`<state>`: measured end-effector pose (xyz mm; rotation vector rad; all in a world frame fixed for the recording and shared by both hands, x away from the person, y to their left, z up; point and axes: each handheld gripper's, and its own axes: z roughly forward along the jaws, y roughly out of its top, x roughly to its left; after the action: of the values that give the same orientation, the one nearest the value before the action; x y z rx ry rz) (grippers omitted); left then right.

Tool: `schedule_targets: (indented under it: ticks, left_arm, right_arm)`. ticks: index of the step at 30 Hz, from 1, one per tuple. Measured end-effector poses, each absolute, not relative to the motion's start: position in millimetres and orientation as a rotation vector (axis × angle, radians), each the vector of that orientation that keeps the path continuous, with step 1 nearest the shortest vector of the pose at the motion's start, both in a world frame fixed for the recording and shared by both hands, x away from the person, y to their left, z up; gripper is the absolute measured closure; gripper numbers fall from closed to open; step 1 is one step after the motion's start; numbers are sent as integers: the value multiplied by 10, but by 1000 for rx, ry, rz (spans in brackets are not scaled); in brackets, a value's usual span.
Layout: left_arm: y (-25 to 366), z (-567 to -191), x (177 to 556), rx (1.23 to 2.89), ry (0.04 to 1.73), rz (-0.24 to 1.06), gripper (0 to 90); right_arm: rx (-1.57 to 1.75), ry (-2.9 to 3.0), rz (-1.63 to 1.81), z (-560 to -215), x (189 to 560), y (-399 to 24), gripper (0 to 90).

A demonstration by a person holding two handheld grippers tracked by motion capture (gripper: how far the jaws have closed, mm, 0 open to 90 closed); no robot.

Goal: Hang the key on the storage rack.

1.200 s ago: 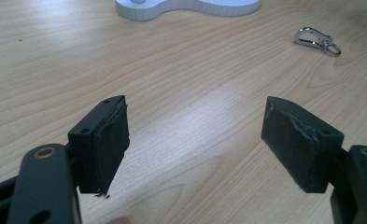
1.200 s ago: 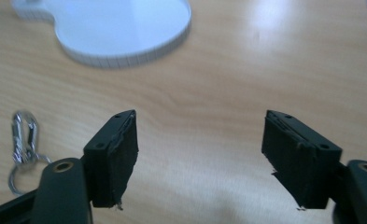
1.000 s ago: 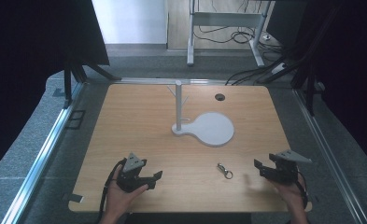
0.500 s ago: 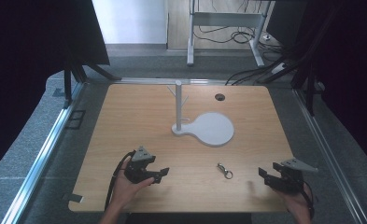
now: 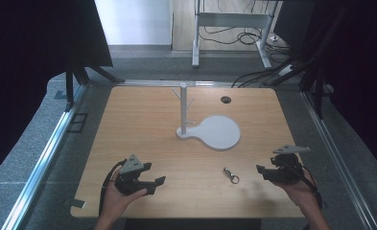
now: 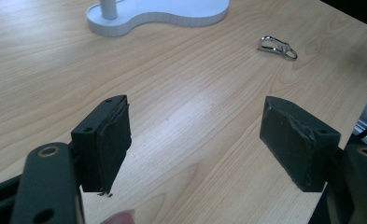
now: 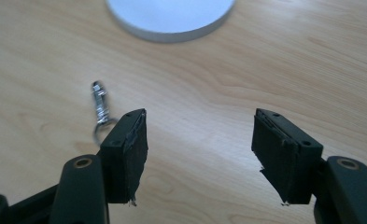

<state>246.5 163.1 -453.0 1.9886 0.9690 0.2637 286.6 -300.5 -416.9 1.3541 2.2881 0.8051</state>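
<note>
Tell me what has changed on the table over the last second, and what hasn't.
The right gripper has lifted off the table edge and its jaws have just been closing a little, with nothing between them. The left gripper shifted slightly, tilting toward the table's middle, jaws open and empty. Nothing was picked up or released. The key clip and the white stand lie where they were.

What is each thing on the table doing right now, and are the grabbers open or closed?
Key clip: lying flat on the table, untouched.
White stand: upright, nothing hanging on its pegs.
Left gripper: open, nothing between its fingers.
Right gripper: open, has just been closing a little, nothing between its fingers.
</note>
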Motion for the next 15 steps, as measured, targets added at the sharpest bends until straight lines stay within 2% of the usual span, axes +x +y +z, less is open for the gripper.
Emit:
schedule_targets:
  ticks: [7,15]
  left_arm:
    - [1631,-4574,2481,1986,1001,257,252]
    - [1578,-4693,2535,2021,1013,235,252]
  right_arm:
    - [1215,2435,777,-4004,2825,-2738,422]
    - [1186,2523,733,-4021,2925,-2566,464]
